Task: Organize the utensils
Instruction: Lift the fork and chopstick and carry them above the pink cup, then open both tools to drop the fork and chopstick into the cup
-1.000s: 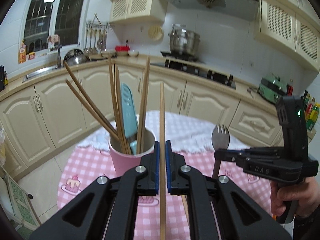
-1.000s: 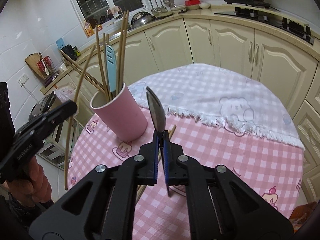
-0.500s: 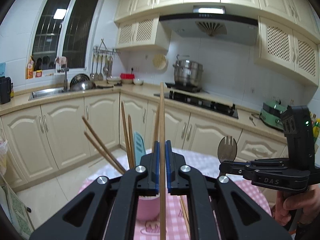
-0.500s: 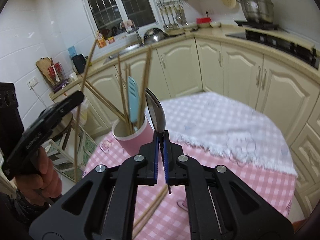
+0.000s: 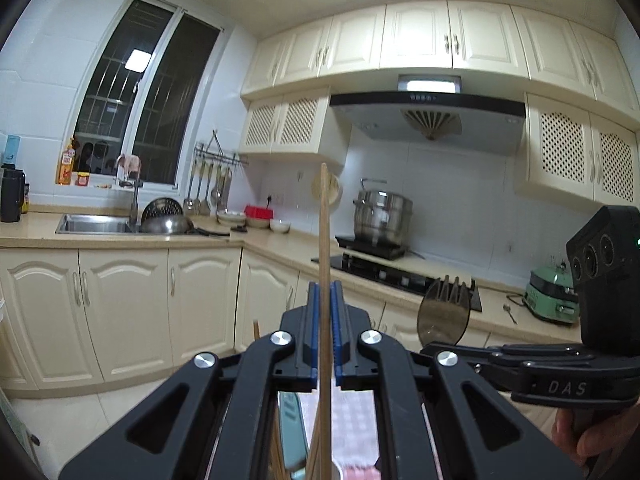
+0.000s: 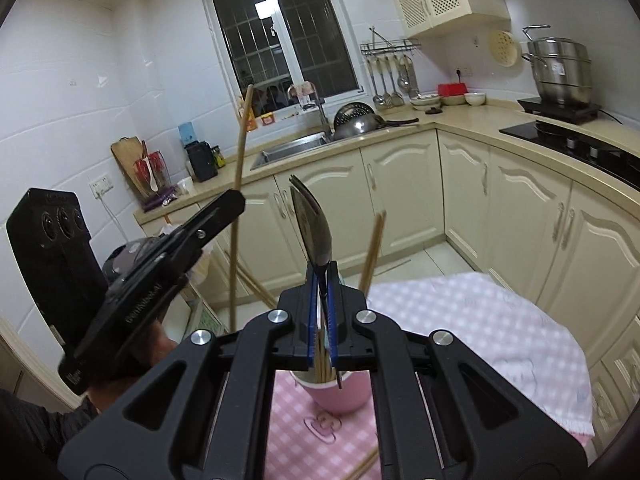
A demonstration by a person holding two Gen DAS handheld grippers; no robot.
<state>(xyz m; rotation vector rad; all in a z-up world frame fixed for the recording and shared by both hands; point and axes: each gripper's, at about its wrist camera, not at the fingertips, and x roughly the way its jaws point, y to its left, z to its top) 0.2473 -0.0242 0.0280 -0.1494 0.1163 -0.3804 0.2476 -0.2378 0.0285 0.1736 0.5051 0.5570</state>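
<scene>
Home kitchen: sink (image 5: 94,224), hob (image 5: 404,276), cream cabinets (image 5: 452,36).

The chopstick (image 5: 325,248) looks like pale, matt wood. The fork (image 6: 313,227) is dull grey metal with a soft sheen. Under it, the cup (image 6: 347,396) is smooth pink plastic on a checked cloth (image 6: 448,320). Behind the cup, the cabinet doors (image 6: 400,192) are glossy cream.

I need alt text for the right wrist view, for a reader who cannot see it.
The right gripper holds a metal spork upright above a pink cup of chopsticks on a pink checked tablecloth. At left, the left gripper holds one chopstick.
</scene>
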